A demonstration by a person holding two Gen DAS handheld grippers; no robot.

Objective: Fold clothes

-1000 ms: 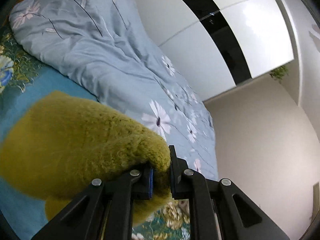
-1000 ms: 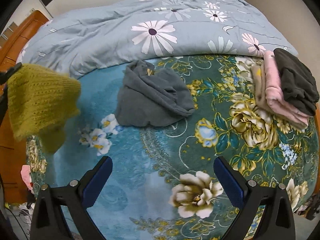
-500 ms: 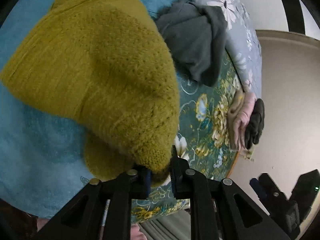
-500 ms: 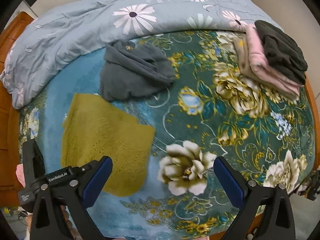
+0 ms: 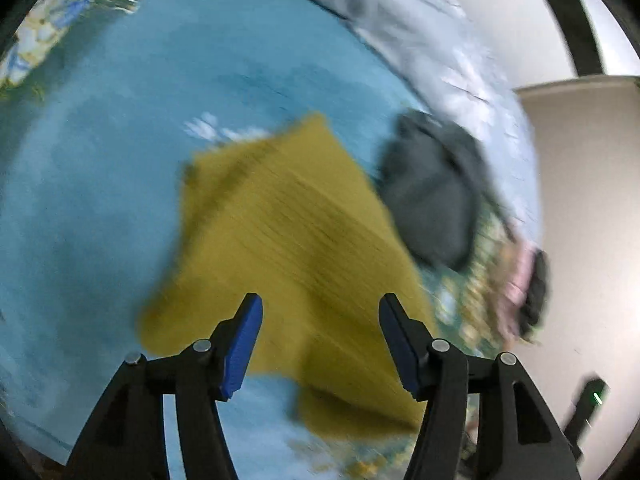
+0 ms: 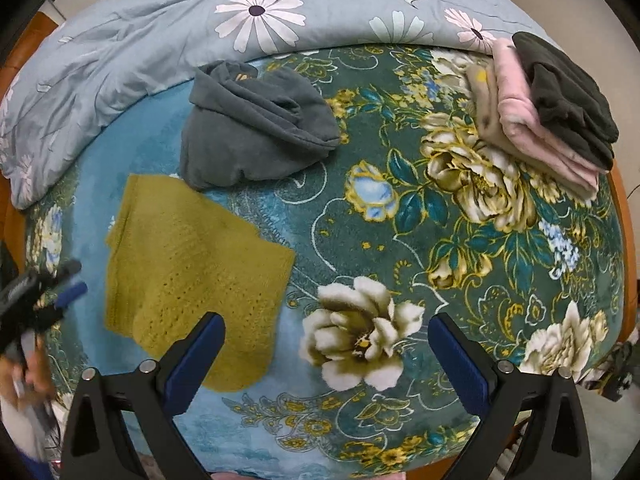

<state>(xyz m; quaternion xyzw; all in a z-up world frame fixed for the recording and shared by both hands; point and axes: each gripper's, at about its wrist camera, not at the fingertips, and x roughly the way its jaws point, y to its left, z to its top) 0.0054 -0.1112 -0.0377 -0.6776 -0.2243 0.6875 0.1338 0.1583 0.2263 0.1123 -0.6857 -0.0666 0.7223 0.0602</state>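
Observation:
An olive-yellow knitted sweater (image 6: 188, 268) lies flat on the floral bed blanket (image 6: 400, 240), at the left. In the blurred left wrist view the sweater (image 5: 288, 248) lies just beyond my left gripper (image 5: 320, 340), which is open and empty above its near edge. My left gripper also shows at the far left of the right wrist view (image 6: 44, 292). My right gripper (image 6: 326, 360) is open and empty over the blanket, right of the sweater. A crumpled grey garment (image 6: 252, 128) lies behind the sweater.
A stack of folded clothes (image 6: 544, 108), beige, pink and dark, sits at the back right corner of the bed. A light blue daisy-print duvet (image 6: 200, 28) is bunched along the far side. A wooden bed frame (image 6: 628, 248) edges the mattress.
My left gripper has opened and let go of the yellow sweater, which now lies flat on the blanket; the gripper has pulled back from it. My right gripper stays open.

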